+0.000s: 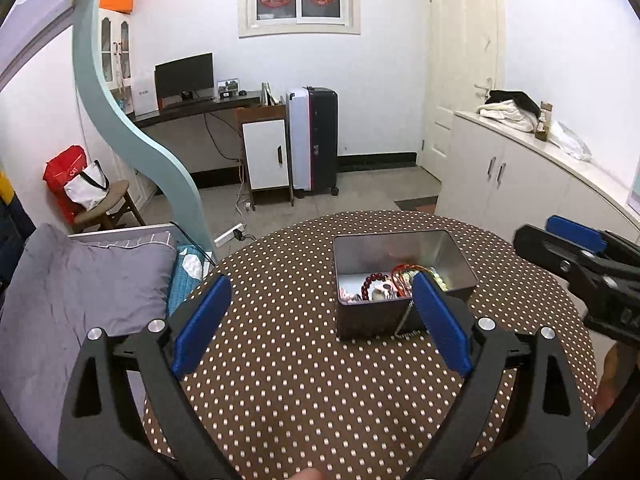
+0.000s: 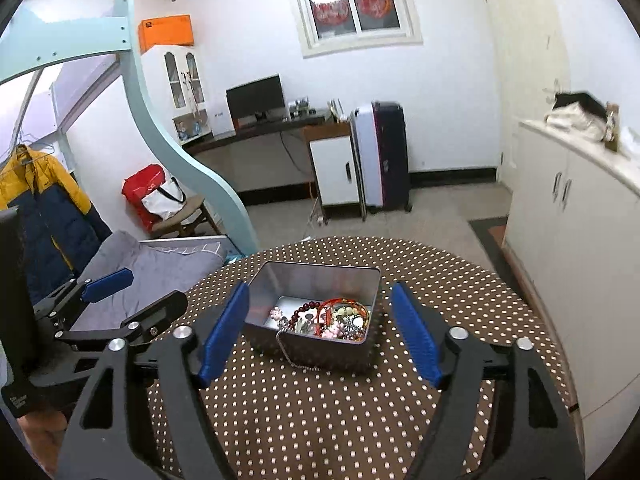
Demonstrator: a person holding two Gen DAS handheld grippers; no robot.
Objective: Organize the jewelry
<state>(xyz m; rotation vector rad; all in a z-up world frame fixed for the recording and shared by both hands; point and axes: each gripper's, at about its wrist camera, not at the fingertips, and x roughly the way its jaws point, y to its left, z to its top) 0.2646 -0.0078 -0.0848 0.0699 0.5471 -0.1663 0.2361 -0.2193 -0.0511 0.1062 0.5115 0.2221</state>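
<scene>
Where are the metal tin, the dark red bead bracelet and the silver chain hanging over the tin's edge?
metal tin [image 2: 316, 276], right wrist view, inner back wall.
dark red bead bracelet [image 2: 301, 311], right wrist view, its beads.
silver chain [image 2: 282, 344], right wrist view, part draped outside the tin.

I'm working in a lived-in bedroom of a home. At the left of my view a pale green bunk bed frame [image 2: 176, 132] curves down beside grey bedding [image 1: 76, 280], and a yellow and navy jacket [image 2: 44, 200] hangs at the left edge. Against the far wall stand a desk with a monitor [image 1: 184, 76], two suitcases [image 1: 314, 140] and a white door [image 1: 460, 60]. White cupboards [image 1: 520, 176] carrying folded clothes run along the right. In front of me is a round table in a polka-dot cloth [image 1: 288, 360].
</scene>
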